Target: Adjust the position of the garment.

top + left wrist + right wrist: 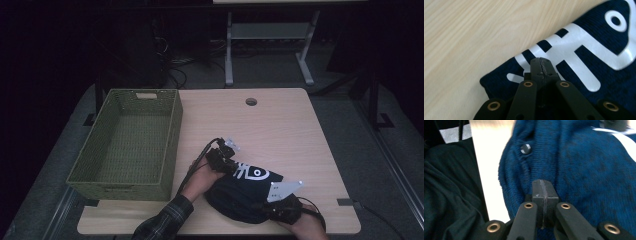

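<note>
The counter (280,125) carries an empty green basket (127,145) at the left and a dark blue sweater (245,192) bunched at the near edge. Both tongs, left (541,65) and right (543,188), are pressed together on the sweater with no cloth visibly pinched; I'd spread them and take deep folds before lifting.

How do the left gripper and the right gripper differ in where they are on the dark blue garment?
The left gripper is at the far edge of the dark blue garment, on its white fish-bone print; the right gripper is at the near edge, on plain knit beside a small button. The left gripper is closer to the green basket; the right gripper is by the table front. Both have shut jaws.
</note>
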{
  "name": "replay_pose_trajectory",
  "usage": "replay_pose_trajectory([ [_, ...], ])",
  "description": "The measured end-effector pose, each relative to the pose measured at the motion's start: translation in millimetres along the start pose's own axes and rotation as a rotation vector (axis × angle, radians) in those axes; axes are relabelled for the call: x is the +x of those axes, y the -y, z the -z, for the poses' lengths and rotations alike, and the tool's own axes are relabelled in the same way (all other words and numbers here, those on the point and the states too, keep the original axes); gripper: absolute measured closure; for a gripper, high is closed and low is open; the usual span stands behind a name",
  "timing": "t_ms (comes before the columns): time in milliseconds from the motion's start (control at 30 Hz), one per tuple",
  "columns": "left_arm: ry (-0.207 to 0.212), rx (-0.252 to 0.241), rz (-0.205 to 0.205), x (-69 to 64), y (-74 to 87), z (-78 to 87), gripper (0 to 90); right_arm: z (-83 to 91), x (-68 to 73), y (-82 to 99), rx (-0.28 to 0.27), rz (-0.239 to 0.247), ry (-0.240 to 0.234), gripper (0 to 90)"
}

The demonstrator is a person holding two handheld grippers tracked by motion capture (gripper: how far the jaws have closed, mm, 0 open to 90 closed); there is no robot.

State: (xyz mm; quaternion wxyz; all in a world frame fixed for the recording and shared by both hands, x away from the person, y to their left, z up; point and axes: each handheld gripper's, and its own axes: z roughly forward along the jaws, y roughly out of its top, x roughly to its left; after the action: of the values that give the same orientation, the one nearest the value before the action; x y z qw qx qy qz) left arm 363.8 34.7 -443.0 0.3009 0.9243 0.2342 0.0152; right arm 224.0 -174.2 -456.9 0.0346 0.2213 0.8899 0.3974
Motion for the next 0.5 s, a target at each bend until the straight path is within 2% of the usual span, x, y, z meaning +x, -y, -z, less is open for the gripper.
replay_pose_trajectory([
  [67,0.013,-0.019,0.013,0.0,-3.3,-4.1,90.0,-3.7,2.3,-3.1,0.004,0.01,-0.016,89.9],
  [100,0.018,-0.016,0.002,1.0,-4.8,-5.2,90.0,-5.8,3.5,-4.6,0.004,0.015,-0.022,89.9],
  [133,0.023,-0.033,0.017,0.2,-5.9,-7.3,90.0,-7.4,4.5,-6.3,0.004,0.018,-0.028,89.9],
  [200,0.021,-0.045,0.016,0.3,-7.4,-5.5,90.0,-7.9,5.9,-9.2,0.0,0.027,-0.03,89.9],
  [267,0.018,-0.043,0.005,1.0,-7.2,1.9,90.0,-3.7,5.3,-10.5,-0.02,0.031,-0.034,89.8],
  [300,0.023,-0.053,0.014,0.5,-6.3,6.6,90.0,-0.5,4.1,-10.6,-0.034,0.026,-0.032,89.8],
  [367,0.04,-0.086,0.035,-3.1,-3.1,16.4,89.9,7.1,1.1,-11.3,-0.058,0.013,-0.014,89.7],
  [433,0.036,-0.091,0.019,-6.7,0.9,26.7,89.9,15.0,-1.9,-12.5,-0.084,0.007,0.006,89.3],
  [500,0.043,-0.112,0.036,-11.8,6.7,35.1,89.4,21.1,-5.4,-12.9,-0.098,0.004,0.033,88.9],
])
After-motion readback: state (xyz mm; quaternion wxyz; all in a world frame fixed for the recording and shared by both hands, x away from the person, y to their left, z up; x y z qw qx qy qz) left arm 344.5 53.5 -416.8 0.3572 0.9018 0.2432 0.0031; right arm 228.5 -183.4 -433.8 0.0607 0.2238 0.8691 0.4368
